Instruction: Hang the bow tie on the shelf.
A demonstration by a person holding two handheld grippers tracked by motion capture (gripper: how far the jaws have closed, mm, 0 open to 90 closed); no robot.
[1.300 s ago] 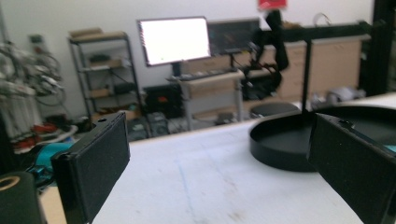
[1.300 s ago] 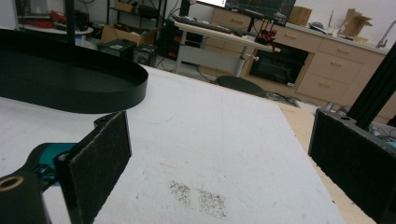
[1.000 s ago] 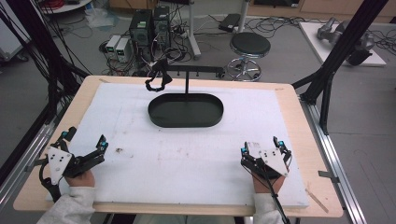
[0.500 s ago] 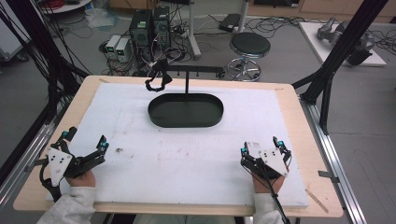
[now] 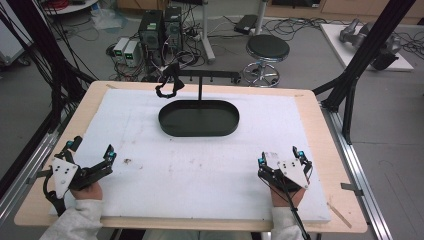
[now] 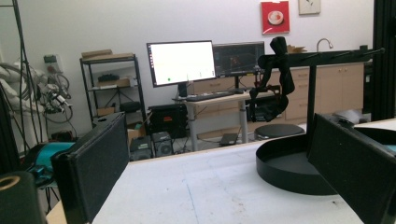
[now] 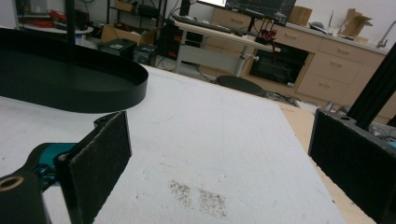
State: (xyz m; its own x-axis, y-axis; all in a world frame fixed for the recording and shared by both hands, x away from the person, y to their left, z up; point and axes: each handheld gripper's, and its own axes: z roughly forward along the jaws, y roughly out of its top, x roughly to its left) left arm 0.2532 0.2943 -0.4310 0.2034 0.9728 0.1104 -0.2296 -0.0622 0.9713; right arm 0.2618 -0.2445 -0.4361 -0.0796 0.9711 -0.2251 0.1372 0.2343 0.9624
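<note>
Two hand-held grippers rest at the near corners of a white-topped desk [image 5: 200,165], both with jaws spread wide and holding nothing. The left gripper [image 5: 90,150] sits at the near left edge, angled toward the middle of the desk; the right gripper [image 5: 278,156] sits at the near right, pointing away from the person. Well apart from both, toward the far side of the desk, stands a black oval tray [image 5: 198,118] with a thin post rising from its back rim to a horizontal bar [image 5: 210,75]. A black strap [image 5: 167,86] hangs from the left end of that bar, above the tray's left end. In the left gripper view, the tray [image 6: 285,165] lies ahead to the right, with the strap [image 6: 273,79] dangling over it.
</note>
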